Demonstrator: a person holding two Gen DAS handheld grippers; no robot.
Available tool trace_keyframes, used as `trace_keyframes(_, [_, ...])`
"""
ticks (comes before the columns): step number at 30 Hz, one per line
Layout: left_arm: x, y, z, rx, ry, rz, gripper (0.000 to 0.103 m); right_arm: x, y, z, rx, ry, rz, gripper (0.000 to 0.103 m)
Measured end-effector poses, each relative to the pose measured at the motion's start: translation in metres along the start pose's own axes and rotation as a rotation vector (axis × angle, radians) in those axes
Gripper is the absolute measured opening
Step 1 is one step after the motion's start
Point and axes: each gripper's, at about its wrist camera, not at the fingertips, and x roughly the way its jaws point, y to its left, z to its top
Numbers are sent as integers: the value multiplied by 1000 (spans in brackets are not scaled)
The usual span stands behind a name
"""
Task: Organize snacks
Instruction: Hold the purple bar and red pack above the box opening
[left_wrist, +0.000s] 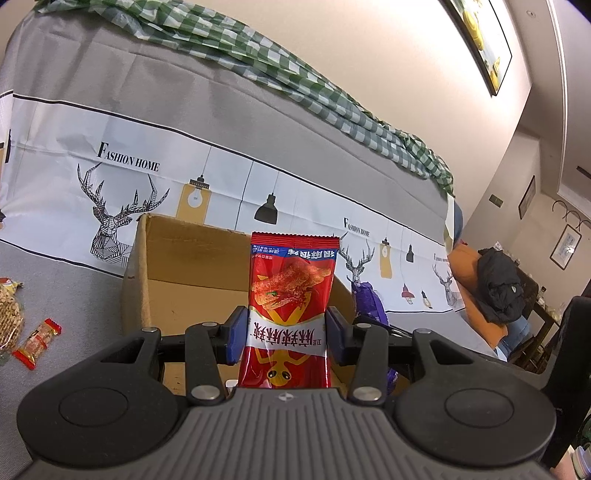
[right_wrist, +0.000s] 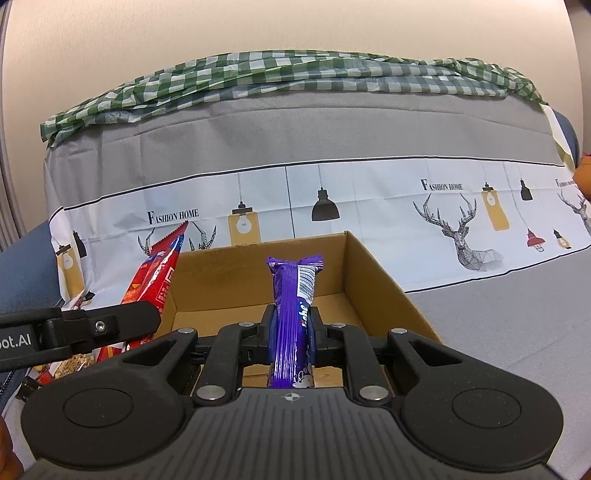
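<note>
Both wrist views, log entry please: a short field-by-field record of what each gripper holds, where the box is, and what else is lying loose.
left gripper: shut on red snack packet, held upright
right gripper: shut on purple snack bar, upright
cardboard box: open, directly ahead of both grippers; no snacks visible inside
loose snacks: small red candy and a clear-wrapped snack on the grey cloth, left of the box
backdrop: deer-print cover

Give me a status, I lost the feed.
Left gripper shut on red snack packet. Right gripper shut on purple snack bar. Both over cardboard box. Nothing blocking.
</note>
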Motion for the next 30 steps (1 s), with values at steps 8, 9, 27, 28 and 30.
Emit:
trace_keyframes(8, [4, 0, 0, 6, 6, -2, 49, -1, 1, 0, 3, 1, -3, 16])
trace_keyframes(9, [5, 0, 0, 6, 8, -3, 49, -1, 1, -1, 2, 3, -3, 16])
trace_keyframes(27, [9, -2, -2, 21, 10, -18, 49, -6, 3, 1, -9, -6, -15, 16])
trace_keyframes(28, [9, -3, -3, 23, 11, -18, 49, -6, 2, 1, -8, -4, -18, 16])
trace_keyframes(30, [8, -3, -2, 25, 11, -21, 49, -6, 1, 1, -1, 0, -19, 16])
